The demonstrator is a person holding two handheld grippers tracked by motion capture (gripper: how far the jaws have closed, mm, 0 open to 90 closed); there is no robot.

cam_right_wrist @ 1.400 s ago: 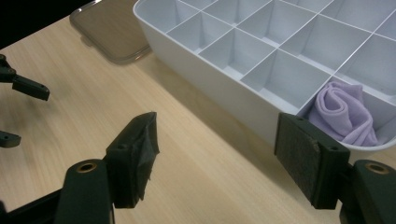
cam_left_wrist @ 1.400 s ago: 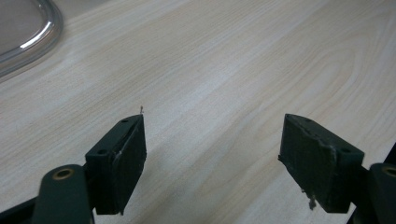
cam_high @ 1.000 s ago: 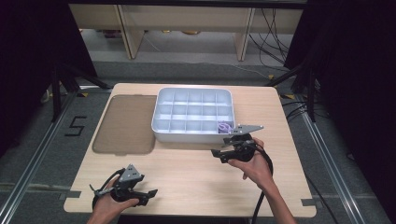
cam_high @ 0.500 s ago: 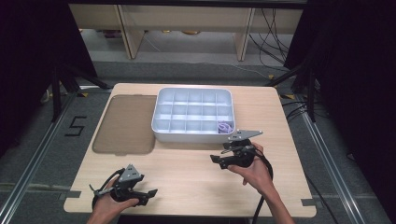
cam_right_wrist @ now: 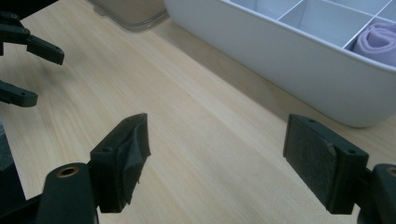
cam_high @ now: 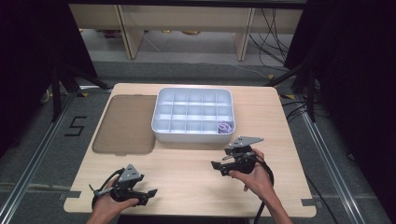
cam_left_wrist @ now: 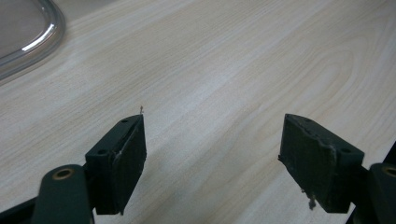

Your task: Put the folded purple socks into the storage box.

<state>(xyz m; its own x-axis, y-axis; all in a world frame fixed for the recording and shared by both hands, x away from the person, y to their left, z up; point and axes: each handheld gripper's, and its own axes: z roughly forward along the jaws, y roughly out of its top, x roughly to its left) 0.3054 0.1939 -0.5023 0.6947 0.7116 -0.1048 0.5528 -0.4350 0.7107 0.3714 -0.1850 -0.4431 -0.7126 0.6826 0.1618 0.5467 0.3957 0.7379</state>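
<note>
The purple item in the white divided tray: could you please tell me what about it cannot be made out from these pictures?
- High view: the purple item is too small to identify; it may be folded cloth.
- Right gripper view: the tray wall and the picture's edge cut off part of the purple item, so its full shape stays unknown.
- Left gripper view: the picture's edge crops the clear lid, leaving one rounded corner.

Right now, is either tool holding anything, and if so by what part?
Nothing is held. The left tool and the right tool both stand open over bare table; the purple item lies in the tray's corner compartment.
</note>
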